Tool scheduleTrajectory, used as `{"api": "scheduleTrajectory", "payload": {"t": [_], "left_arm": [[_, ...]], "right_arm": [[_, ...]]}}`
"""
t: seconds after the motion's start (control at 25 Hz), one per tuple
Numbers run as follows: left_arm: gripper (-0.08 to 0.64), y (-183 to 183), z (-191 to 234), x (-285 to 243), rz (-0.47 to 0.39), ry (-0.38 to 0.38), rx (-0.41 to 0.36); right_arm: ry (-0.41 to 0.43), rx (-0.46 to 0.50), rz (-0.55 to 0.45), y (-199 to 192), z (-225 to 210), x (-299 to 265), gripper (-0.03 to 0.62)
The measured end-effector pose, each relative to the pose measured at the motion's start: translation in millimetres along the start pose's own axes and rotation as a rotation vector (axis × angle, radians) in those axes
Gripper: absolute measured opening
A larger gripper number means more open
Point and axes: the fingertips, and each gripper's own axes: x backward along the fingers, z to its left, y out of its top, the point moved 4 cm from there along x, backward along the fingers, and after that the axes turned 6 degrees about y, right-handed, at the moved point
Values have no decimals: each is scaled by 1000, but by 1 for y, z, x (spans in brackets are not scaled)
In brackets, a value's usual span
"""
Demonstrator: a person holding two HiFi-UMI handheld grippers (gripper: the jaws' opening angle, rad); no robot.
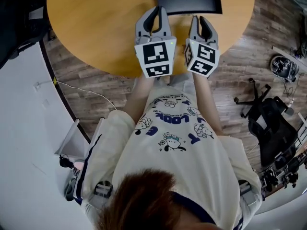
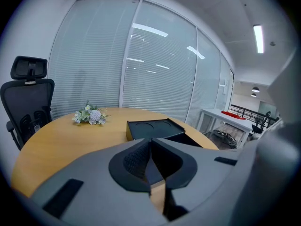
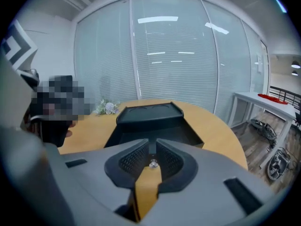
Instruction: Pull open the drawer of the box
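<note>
Both tongs are closed. The left tongs [image 2: 150, 142] pinch nothing, while the right tongs [image 3: 153, 158] clamp the tiny shiny knob [image 3: 153, 164] of the drawer [image 3: 157, 134], which sits pulled out of the black box [image 3: 149, 113] on the bench [image 1: 96, 28].

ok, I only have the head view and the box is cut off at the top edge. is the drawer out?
Observer: Yes. In the right gripper view the drawer stands out from under the box, with its dark inside showing.
Operator: right gripper on anything?
Observer: The right gripper has its jaws closed on a small shiny knob at the drawer's front.
Operator: and left?
Observer: The left gripper has its jaws together with nothing between them, and it is short of the box.
</note>
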Motion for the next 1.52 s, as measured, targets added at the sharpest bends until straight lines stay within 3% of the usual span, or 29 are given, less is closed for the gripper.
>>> {"api": "scheduleTrajectory", "payload": {"t": [0.36,1.04,1.52], "left_arm": [[26,32,-5,24,-86,-35,-17],[26,73,-3,52,-243,-56,-62],[26,77,-12,58,-260,-69,-65]], "right_arm": [[-4,13,-161,54,9,32,49],[30,29,-297,97,38,62,43],[41,40,-325,105,37,69,41]]}}
